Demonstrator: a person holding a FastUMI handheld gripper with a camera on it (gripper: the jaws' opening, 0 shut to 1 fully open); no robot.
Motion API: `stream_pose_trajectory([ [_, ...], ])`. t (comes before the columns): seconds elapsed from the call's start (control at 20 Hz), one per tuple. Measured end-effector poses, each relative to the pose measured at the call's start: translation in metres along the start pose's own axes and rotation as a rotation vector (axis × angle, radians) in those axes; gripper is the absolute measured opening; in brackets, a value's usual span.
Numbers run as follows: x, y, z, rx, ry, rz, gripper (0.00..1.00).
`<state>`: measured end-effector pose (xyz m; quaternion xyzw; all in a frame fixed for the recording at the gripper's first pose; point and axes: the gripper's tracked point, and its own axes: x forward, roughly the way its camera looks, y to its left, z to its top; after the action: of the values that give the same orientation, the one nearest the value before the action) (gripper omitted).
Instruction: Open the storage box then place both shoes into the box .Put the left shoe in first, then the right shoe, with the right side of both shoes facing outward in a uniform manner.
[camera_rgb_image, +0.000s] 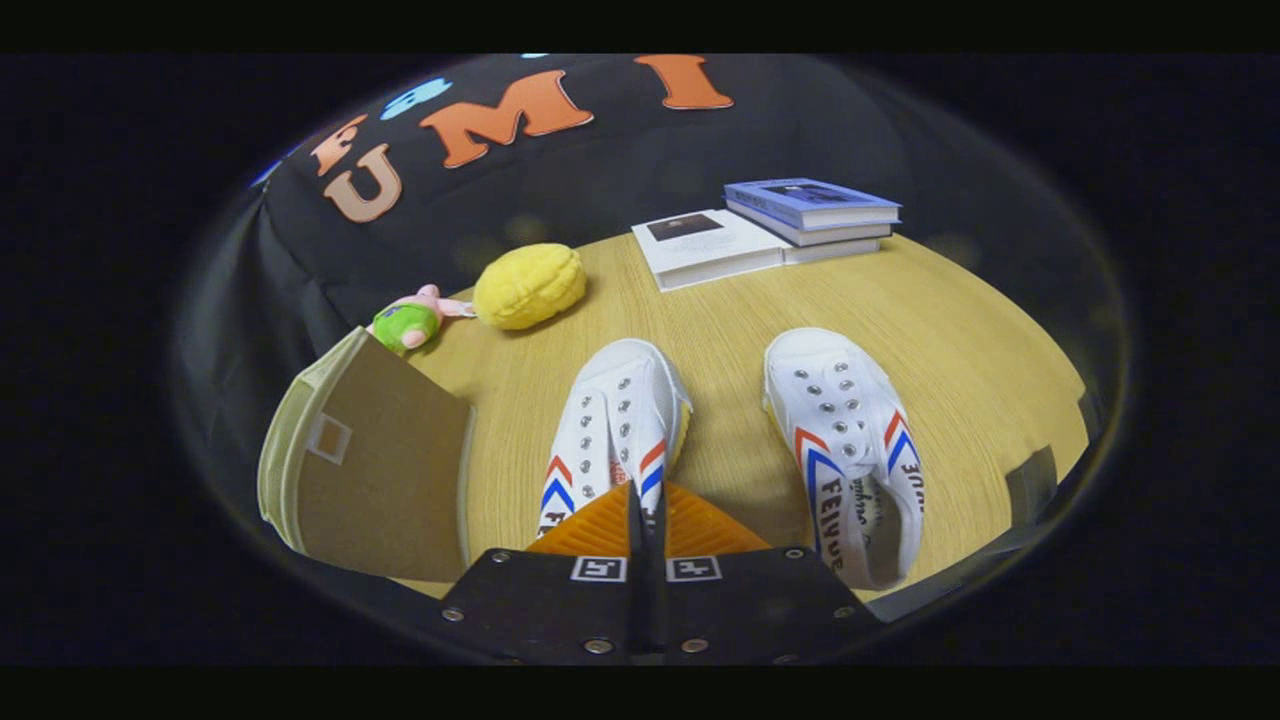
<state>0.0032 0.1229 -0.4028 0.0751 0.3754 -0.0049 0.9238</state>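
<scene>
I see my gripper (645, 500) pointing forward and down over the round light-wood table (960, 360), its two fingers pressed together with only a thin seam between them and nothing pinched. Their tips lie over the heel end of the left white canvas shoe with red and blue chevron stripes (615, 415), whose toe points away from me. The matching right shoe (850, 450) sits just beside it, apart from the fingers. The beige fabric storage box with a brown flap (375, 465) stands to the left of the fingers, near the left shoe. Beyond lie a yellow knobbly plush (530, 287), a small pink-and-green plush toy (408, 322) and a stack of books (770, 230).
</scene>
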Motion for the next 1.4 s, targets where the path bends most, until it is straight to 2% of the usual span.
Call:
stream_pose_trajectory([
  [0.35, -0.047, 0.054, 0.058, -0.001, -0.084, 0.070, 0.00],
  [0.55, -0.072, 0.113, 0.098, 0.005, -0.151, 0.138, 0.00],
  [0.7, -0.084, 0.172, 0.109, 0.005, -0.174, 0.227, 0.00],
  [0.85, -0.078, 0.221, 0.099, -0.049, -0.166, 0.282, 0.00],
  [1.05, -0.057, 0.272, 0.057, -0.082, -0.090, 0.319, 0.00],
  [1.4, -0.033, 0.298, -0.006, -0.098, 0.022, 0.298, 0.00],
])
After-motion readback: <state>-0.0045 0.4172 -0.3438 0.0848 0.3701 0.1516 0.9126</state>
